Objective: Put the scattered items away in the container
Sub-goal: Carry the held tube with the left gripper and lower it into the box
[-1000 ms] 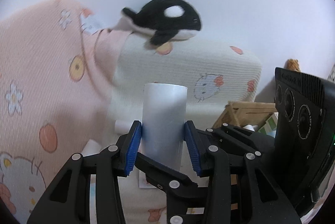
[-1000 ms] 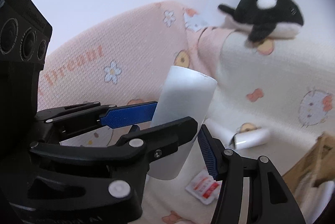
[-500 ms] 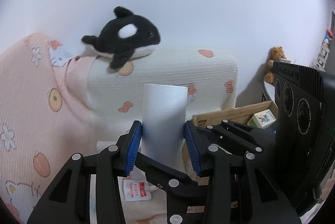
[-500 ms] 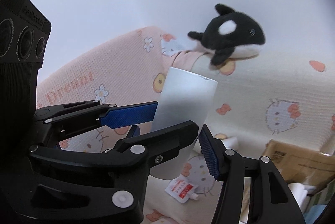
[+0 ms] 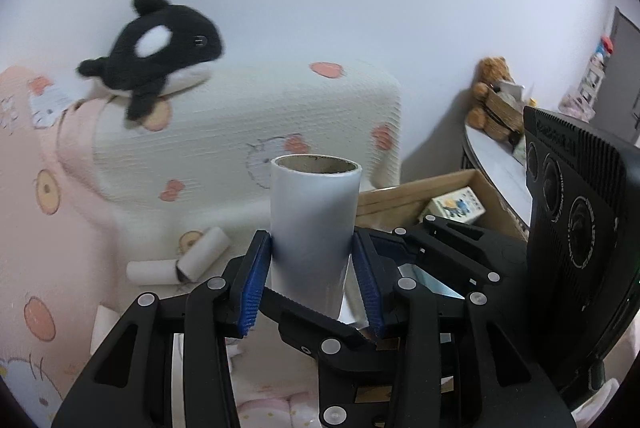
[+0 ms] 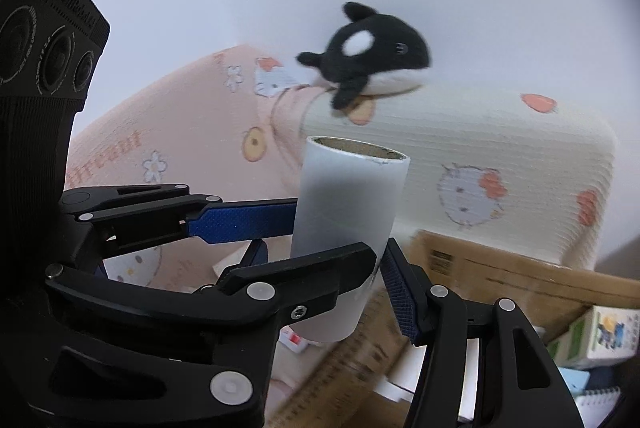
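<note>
Left gripper (image 5: 312,288) jaws part-open, blue pads pressed on a white paper-wrapped cardboard tube (image 5: 314,224), upright. Right gripper (image 6: 340,260) also clamps the tube's lower half crosswise. Likely light, hollow, crushable, a bit slick; take it mid-body, gently. Open brown cardboard box (image 5: 404,197) sits just behind.

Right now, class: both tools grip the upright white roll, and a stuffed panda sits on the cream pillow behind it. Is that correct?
Not quite. The toy on the cream pillow is a black-and-white orca plush, not a panda, as the left wrist view shows. The left tool and right tool do grip the upright white roll.
</note>
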Tool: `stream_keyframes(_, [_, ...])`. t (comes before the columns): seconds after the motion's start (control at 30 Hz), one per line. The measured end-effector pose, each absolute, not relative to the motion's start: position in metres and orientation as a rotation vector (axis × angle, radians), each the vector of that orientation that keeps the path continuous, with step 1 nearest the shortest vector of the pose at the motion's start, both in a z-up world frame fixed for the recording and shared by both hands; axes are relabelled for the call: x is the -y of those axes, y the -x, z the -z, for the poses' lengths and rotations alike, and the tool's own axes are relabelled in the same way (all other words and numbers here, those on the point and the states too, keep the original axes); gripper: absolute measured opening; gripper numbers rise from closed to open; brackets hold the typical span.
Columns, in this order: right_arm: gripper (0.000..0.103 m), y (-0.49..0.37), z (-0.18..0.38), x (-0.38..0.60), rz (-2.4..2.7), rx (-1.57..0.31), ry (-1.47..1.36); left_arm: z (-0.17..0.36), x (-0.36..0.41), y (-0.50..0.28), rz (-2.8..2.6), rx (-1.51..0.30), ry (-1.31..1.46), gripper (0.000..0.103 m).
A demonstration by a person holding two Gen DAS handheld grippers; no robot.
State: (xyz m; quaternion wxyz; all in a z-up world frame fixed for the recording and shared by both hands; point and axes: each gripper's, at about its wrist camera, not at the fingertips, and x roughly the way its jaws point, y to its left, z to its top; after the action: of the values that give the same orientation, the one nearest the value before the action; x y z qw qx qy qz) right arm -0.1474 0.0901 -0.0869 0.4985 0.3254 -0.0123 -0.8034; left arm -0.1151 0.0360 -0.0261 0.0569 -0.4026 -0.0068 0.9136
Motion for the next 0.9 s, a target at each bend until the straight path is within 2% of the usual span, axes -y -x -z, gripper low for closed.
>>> stream_keyframes(0.37, [0.056, 0.169, 0.1, -0.128, 2.016, -0.033, -0.888, 0.046, -0.08, 0.142, -2.6, -0.019, 1.35, 0.046])
stream_keyframes(0.9, [0.056, 0.202, 0.151, -0.137, 1.862, -0.04, -1.169, 0.105, -0.079, 0.185, -2.352, 0.205, 1.713, 0.046])
